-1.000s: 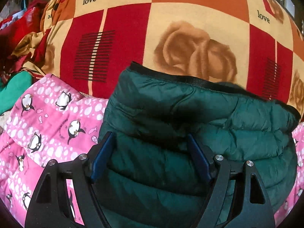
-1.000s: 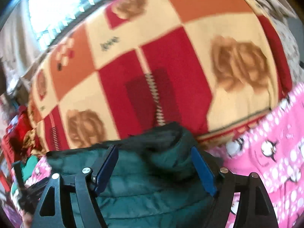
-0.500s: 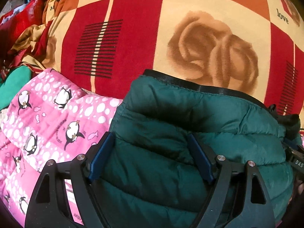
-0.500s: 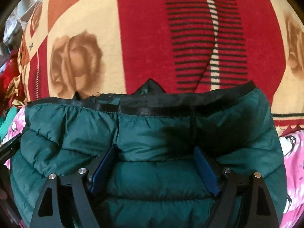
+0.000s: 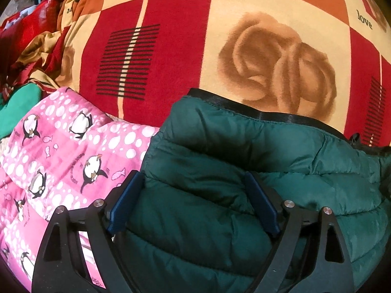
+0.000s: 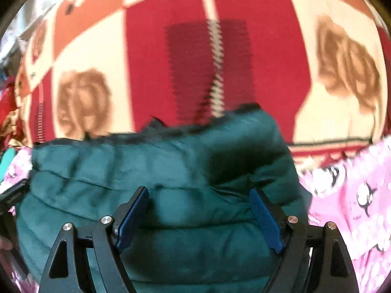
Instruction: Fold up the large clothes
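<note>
The dark green puffer jacket (image 5: 256, 171) is a quilted, slightly glossy nylon garment with horizontal padded channels and a black elastic binding (image 5: 264, 114) along its far edge. It is bunched into a rounded mound occupying the 4 to 7 o'clock region of the left wrist view and the 6 to 9 o'clock region of the right wrist view (image 6: 158, 175). It lies on a fleece blanket (image 5: 171, 56) printed with red, orange and cream squares, brown rose motifs, black striped blocks and the word "love".

A pink quilted cover (image 5: 61, 151) with white dots and penguin figures lies just beside the jacket at 8 o'clock in the left wrist view, touching its edge; in the right wrist view it appears at 4 o'clock (image 6: 354, 195). A heap of red and gold cloth (image 5: 31, 48) sits at 10 o'clock.

The left gripper (image 5: 193, 195) points forward over the jacket, fingers spread wide, with the blue pads (image 5: 124, 202) resting against the padded fabric on each side. The right gripper (image 6: 200, 210) is held likewise over the jacket's near right portion, fingers spread apart. The right wrist view is motion-blurred. Whether either gripper pinches the fabric cannot be determined.
</note>
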`<control>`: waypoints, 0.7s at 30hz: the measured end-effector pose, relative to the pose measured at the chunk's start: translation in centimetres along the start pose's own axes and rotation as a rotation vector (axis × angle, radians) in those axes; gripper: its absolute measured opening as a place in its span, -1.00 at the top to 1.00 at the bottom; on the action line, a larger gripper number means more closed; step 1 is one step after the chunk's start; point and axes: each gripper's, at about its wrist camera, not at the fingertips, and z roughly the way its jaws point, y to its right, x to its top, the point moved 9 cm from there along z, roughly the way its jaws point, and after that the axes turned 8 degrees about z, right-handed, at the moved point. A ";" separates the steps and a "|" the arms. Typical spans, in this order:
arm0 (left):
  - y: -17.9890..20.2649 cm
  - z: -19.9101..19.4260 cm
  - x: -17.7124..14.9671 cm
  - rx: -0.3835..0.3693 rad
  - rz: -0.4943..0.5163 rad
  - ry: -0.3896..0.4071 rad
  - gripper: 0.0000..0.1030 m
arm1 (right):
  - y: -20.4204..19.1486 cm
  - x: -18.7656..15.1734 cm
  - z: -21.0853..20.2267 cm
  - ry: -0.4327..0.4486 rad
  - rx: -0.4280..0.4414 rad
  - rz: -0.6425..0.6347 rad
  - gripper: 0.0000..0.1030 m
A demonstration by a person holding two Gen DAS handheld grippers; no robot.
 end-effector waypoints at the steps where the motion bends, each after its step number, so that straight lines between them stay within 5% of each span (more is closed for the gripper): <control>1: 0.0 0.0 0.0 -0.002 -0.004 0.001 -0.73 | 0.4 -0.2 0.6 -0.010 0.014 0.020 -0.60; 8: 0.1 -0.1 -0.1 0.015 -0.001 0.022 -0.74 | 1.2 -0.9 1.7 -0.004 -0.013 0.006 -0.63; 21: -0.4 -4.3 -1.3 0.002 0.025 0.053 -0.74 | 0.8 -3.7 -5.8 0.024 0.029 -0.035 -0.62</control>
